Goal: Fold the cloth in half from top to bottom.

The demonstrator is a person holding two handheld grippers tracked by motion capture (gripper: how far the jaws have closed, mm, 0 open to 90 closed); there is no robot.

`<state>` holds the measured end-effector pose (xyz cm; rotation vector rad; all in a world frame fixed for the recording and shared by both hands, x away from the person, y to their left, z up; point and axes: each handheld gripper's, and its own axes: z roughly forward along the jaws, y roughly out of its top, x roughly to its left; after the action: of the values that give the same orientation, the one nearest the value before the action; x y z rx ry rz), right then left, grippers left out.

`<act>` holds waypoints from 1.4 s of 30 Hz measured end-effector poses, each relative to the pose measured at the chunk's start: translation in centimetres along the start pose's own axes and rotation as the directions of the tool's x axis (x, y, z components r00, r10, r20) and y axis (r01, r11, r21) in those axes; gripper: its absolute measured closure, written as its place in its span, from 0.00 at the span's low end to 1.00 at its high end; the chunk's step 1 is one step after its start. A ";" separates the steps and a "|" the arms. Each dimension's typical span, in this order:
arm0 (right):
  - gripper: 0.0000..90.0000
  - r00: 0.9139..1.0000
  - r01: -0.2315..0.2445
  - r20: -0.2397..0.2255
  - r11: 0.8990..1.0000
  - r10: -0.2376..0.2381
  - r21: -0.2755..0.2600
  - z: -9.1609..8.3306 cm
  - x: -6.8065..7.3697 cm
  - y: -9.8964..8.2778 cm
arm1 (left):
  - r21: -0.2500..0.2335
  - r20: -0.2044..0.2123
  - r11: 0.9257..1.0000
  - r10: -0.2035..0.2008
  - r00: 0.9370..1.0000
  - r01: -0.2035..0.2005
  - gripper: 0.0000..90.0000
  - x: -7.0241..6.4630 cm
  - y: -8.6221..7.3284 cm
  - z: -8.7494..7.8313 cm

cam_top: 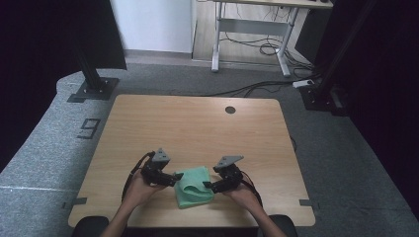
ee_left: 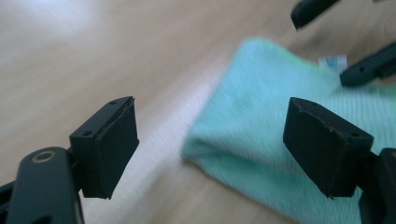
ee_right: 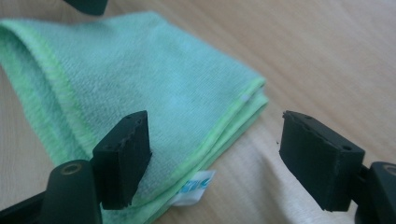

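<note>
One folded green cloth (cam_top: 193, 186) lies on the wooden table (cam_top: 197, 123) between my two grippers — left gripper (cam_top: 174, 177) and right gripper (cam_top: 208, 186) level, tips facing inward at its edges. Both sets of jaws stand released, gripping nothing. A small white tag (ee_right: 195, 188) pokes out beneath my right jaws — its print unreadable.

The high view is dim and soft, its corners at ten and two o'clock falling to near black, and the wooden table (cam_top: 197, 123) is evenly lit. In the left gripper view, glare whitens the wood toward eleven o'clock, and the green cloth (ee_left: 280, 121) is smeared (motion blur). The right gripper view is brighter and sharper.
</note>
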<state>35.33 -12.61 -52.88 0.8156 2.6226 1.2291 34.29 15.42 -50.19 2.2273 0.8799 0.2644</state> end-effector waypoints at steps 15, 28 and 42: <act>0.24 1.000 0.021 0.007 0.998 -0.022 0.061 0.7 1.3 -1.8 | 0.119 -0.056 0.992 0.038 0.998 -0.031 0.17 -1.7 -2.7 1.9; 0.23 0.998 0.009 0.060 0.999 -0.011 0.036 1.4 1.0 -1.6 | 0.063 -0.104 0.998 -0.015 0.994 0.021 0.16 1.2 -1.0 4.0; 0.25 0.998 -0.022 0.067 1.000 0.021 0.015 0.8 0.0 -1.6 | 0.069 -0.048 0.998 0.006 0.999 -0.002 0.16 0.1 -1.8 2.5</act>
<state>34.96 -12.95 -54.58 0.8742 2.5800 1.1669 34.53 14.99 -53.25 2.2947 0.9233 0.2954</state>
